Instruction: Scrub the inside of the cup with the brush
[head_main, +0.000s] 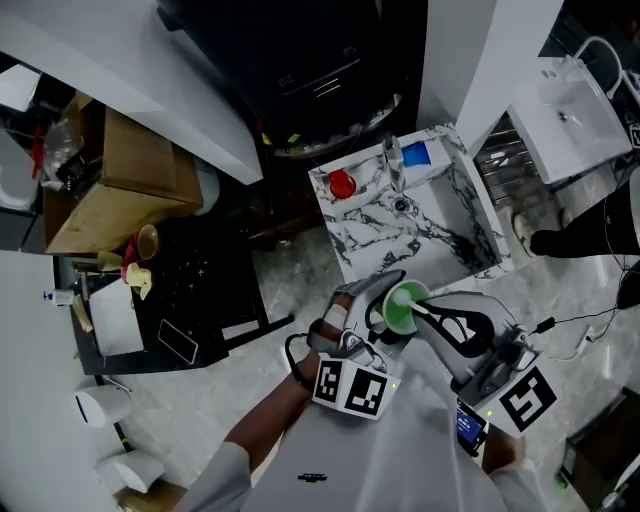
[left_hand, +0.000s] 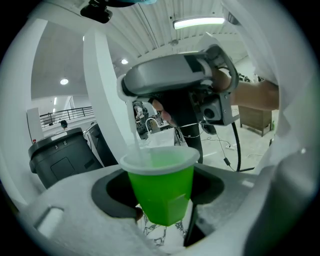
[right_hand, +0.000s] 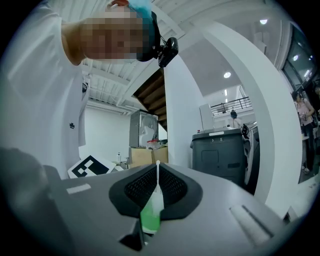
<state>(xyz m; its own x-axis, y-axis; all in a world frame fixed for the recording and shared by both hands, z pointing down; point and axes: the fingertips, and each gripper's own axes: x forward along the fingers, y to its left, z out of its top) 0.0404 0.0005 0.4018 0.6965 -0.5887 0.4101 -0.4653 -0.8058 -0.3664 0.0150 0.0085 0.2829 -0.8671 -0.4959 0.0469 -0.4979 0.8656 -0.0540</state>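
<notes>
In the head view a green cup (head_main: 404, 307) hangs over the floor in front of the sink, and my left gripper (head_main: 390, 300) is shut on it. The left gripper view shows the cup (left_hand: 161, 190) upright between the white jaws of the left gripper (left_hand: 160, 202). A thin white brush stem (left_hand: 136, 142) dips into the cup. My right gripper (head_main: 447, 322) reaches in from the right and is shut on the brush. Its own view shows the brush's green and white handle (right_hand: 151, 212) pinched in the right gripper (right_hand: 150, 222). The brush head is hidden inside the cup.
A marble-patterned sink (head_main: 372, 235) lies just beyond the cup, with a tap (head_main: 393, 160), a red object (head_main: 342, 183) and a blue sponge (head_main: 416, 155). A black table (head_main: 190, 290) with clutter and a cardboard box (head_main: 115, 185) are to the left. Cables (head_main: 575, 325) trail at right.
</notes>
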